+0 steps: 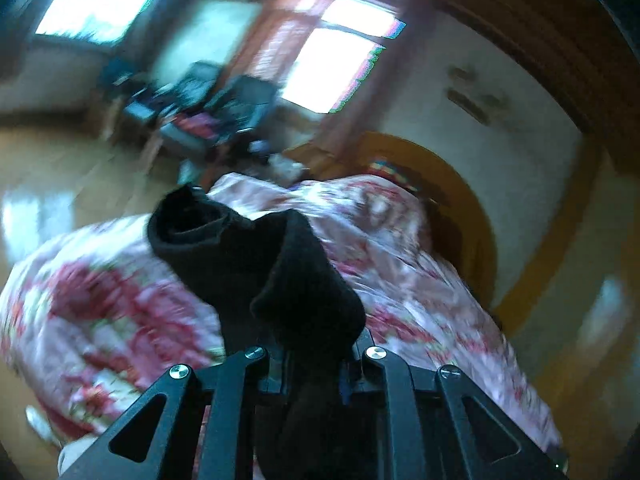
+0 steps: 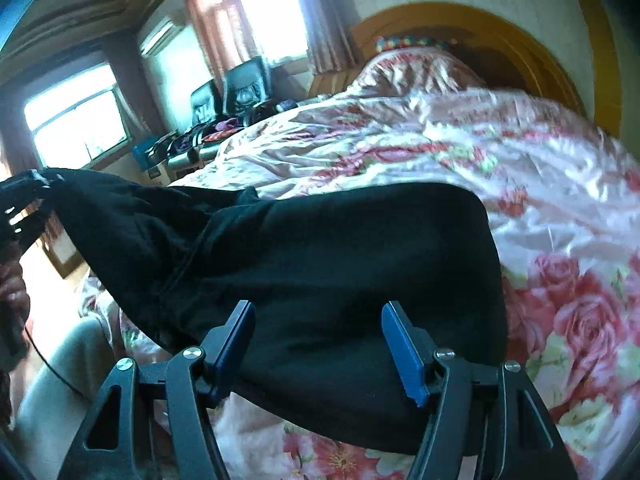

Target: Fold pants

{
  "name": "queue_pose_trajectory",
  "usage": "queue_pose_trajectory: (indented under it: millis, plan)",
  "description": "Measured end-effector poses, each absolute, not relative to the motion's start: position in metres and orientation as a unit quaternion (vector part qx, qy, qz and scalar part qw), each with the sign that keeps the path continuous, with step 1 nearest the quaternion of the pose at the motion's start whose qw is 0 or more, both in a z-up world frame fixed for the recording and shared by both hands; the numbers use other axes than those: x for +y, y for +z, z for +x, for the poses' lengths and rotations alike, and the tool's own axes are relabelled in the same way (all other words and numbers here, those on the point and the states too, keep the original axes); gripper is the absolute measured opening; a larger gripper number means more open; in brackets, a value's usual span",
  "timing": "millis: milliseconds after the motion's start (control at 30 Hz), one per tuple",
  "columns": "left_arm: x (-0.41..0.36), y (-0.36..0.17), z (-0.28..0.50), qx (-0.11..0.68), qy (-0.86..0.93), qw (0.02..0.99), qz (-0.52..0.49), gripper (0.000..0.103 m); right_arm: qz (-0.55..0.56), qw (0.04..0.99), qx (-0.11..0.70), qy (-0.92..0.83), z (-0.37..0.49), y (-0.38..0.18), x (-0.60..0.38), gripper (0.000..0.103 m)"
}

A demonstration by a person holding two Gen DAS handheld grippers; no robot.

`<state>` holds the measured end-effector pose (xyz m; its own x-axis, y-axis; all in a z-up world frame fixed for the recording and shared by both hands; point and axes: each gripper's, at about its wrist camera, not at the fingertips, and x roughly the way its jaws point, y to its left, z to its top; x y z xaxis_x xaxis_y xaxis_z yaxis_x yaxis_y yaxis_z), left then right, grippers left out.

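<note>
black pants (image 2: 320, 264) edge above floral bedspread (image 2: 520, 168)

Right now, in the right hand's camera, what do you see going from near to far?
Right gripper with blue pads, standing open → black pants → flowery bedspread → orange wooden headboard.

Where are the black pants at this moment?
In the right wrist view the black pants lie across the flowered bedspread, in front of the open right tool; their left end is lifted, clamped in the left tool.
</note>
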<state>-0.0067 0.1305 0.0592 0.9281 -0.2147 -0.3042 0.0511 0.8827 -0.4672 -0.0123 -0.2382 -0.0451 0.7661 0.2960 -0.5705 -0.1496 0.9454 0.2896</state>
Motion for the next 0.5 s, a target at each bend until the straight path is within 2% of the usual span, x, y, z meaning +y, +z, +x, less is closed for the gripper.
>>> queue_pose_trajectory:
  millis: [100, 500]
  plan:
    - [0.100, 0.072, -0.010, 0.170, -0.112, 0.959, -0.196, 0.016, 0.169, 0.922, 0.327, 0.120, -0.008, -0.048, -0.257, 0.066]
    - [-0.009, 0.075, -0.027, 0.192, -0.231, 0.950, -0.081, 0.016, 0.227, 0.924, 0.296, 0.079, -0.016, -0.029, -0.294, 0.066]
